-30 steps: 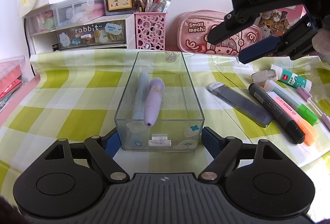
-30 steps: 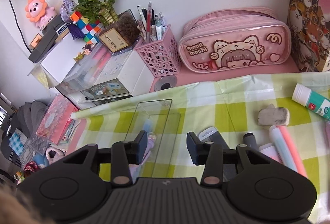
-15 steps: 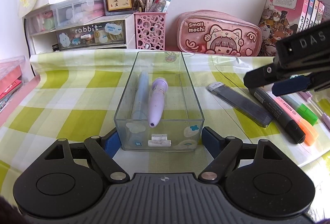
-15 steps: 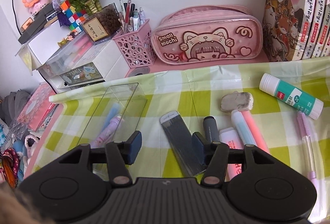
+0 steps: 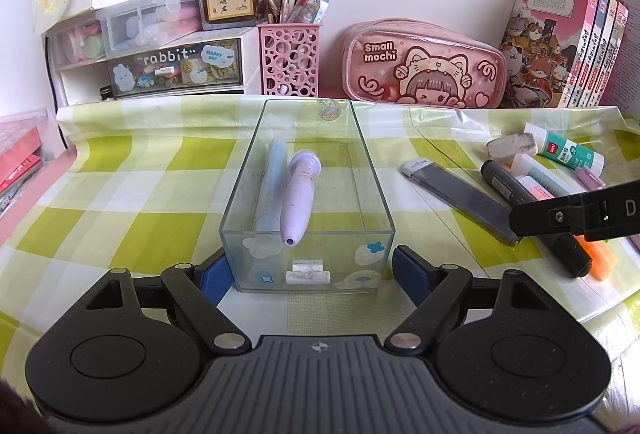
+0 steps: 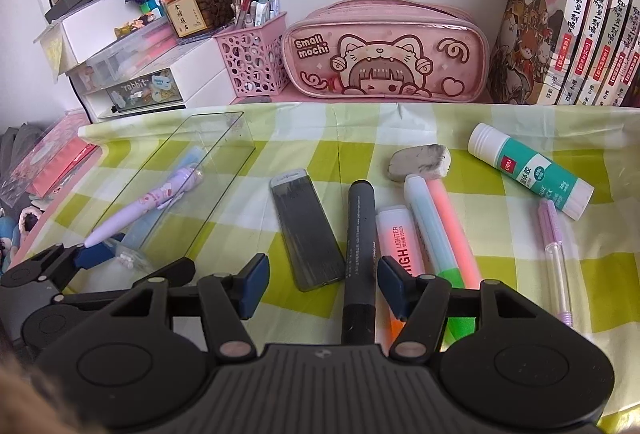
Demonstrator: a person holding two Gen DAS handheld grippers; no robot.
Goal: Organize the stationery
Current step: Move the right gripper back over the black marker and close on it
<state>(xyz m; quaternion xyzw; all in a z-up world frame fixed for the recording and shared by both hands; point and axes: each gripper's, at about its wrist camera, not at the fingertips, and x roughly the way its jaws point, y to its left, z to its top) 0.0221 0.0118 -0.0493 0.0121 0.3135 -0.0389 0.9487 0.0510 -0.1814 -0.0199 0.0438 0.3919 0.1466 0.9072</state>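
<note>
A clear box stands on the checked cloth and holds a blue pen and a purple pen. My left gripper straddles the box's near end. Its jaws are opening, and a sliver of cloth shows beside the right pad. My right gripper is open low over the loose stationery. A black marker and the near end of a dark lead case lie between and below its pads, untouched. Beside them lie highlighters, an eraser, a glue stick and a purple pen.
Along the back wall stand a pink pencil case, a pink pen cup, a white drawer unit and a row of books. The cloth's front edge runs close under the highlighters at the right.
My right gripper came down and to the right, from above the box to just over the marker and lead case, and its jaws widened. The left gripper and the box stayed put.
</note>
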